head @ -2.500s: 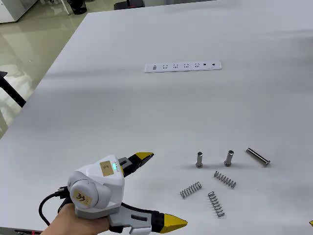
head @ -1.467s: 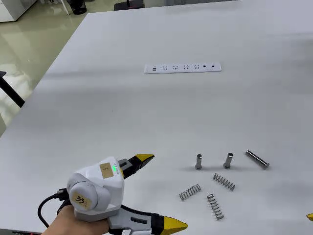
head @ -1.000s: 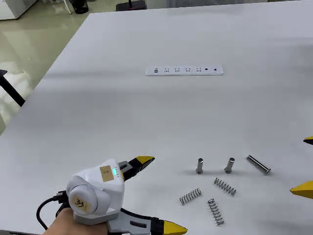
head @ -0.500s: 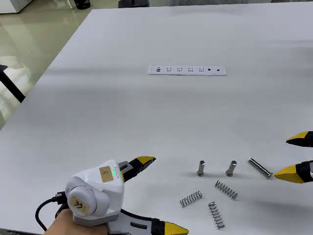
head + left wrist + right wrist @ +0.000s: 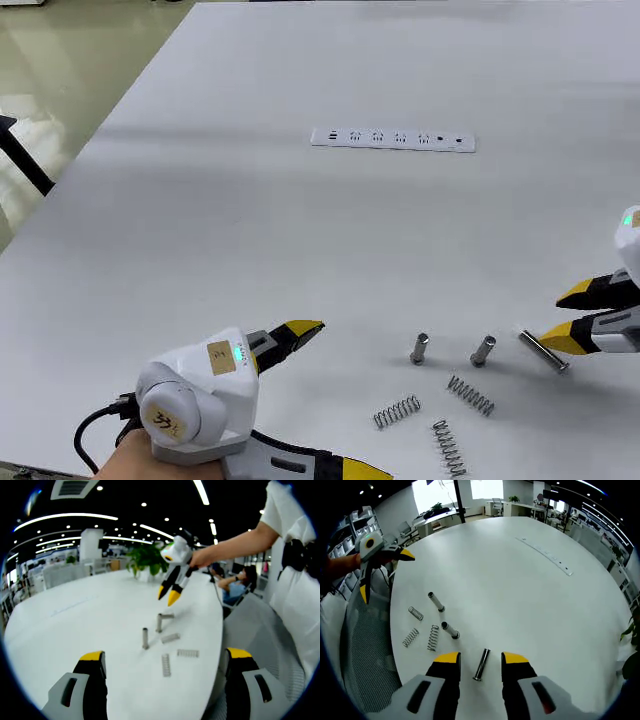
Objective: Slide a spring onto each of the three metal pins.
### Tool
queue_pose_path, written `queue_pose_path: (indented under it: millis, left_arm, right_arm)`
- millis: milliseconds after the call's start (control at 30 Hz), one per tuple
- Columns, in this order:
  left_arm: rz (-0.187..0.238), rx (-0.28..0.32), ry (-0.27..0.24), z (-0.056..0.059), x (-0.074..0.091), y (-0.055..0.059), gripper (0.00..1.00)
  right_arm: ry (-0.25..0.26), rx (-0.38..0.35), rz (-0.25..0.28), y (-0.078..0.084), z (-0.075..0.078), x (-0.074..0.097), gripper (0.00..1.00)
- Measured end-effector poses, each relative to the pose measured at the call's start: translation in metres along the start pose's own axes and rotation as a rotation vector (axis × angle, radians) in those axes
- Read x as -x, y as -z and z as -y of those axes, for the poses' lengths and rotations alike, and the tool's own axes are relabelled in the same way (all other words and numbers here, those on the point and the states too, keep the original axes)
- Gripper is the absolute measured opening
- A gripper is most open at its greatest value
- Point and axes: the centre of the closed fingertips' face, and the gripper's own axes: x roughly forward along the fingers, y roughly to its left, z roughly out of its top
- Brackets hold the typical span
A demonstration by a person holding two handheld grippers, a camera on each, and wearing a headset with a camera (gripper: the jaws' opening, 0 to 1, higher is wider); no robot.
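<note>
Squarely — pin (image 5: pixel 481 664) between right tongs (image 5: pixel 481 658)

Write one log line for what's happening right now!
right gripper: open, over lying pin | left gripper: open, hovering | three springs: loose on table

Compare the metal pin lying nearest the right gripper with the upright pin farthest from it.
Pose: the lying pin rests flat on the table; the far pin stands upright.
Place: the lying pin sits between the open jaws of the right gripper, as the right gripper view shows; the far pin stands clear of it, near the loose springs.
Shared: both are bare silver metal, with no spring on either.
</note>
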Motion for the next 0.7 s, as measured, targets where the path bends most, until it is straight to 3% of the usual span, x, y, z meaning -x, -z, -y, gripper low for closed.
queue_pose_path:
  millis: [300,700]
  left_arm:
    - [0.011,0.02,0.003,-0.006,-0.001,-0.001,1.0]
    - [0.022,0.039,0.009,-0.009,-0.005,0.001,1.0]
  right_arm:
    - [-0.012,-0.031,-0.077,0.007,0.002,-0.024,0.28]
    - [-0.022,-0.069,-0.141,0.016,0.004,-0.04,0.22]
